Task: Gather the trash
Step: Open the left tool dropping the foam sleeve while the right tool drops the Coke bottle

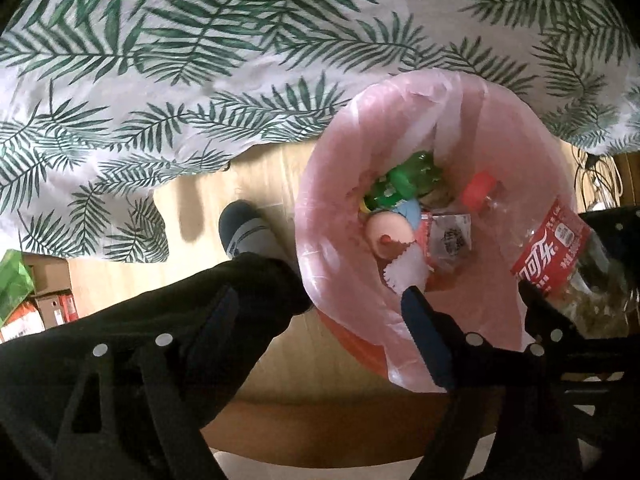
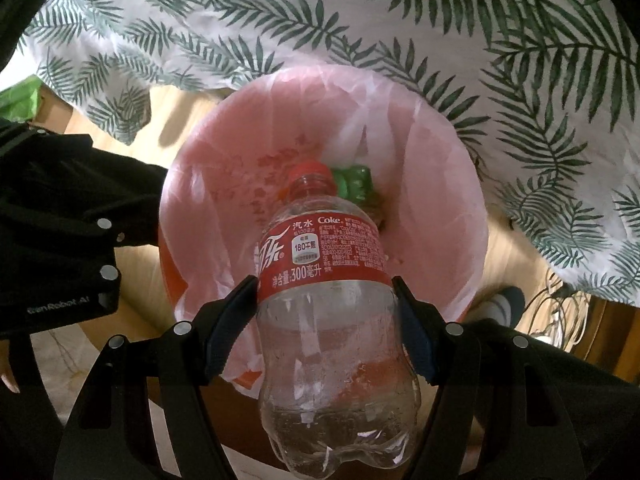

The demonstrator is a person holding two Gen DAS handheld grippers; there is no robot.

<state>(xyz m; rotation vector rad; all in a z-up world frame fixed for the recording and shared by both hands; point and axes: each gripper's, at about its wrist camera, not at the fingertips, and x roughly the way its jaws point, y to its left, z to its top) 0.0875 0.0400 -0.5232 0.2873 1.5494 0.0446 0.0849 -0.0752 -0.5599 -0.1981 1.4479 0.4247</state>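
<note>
Right gripper (image 2: 325, 316): pads clamp the Coke bottle (image 2: 326, 320) at its waist, just under the red label, cap pointing down into the bin (image 2: 472, 216). Bottle hangs directly over the bin mouth, neck already below the rim.

Left gripper (image 1: 316, 320): jaws wide apart, nothing between them, over the bin's near edge.

Handling: bottle looks empty, so light; thin clear plastic, likely to dent under squeeze and smooth enough to slip. The waist is the best hold, since the curve keeps the pads from sliding.

Inside the bin: pink liner (image 1: 532, 120), green bottle (image 1: 404, 180), wrappers (image 1: 448, 236). Beyond the bin: leaf-print cloth (image 1: 200, 60), wood floor, my shoe (image 1: 244, 228) beside the bin.
</note>
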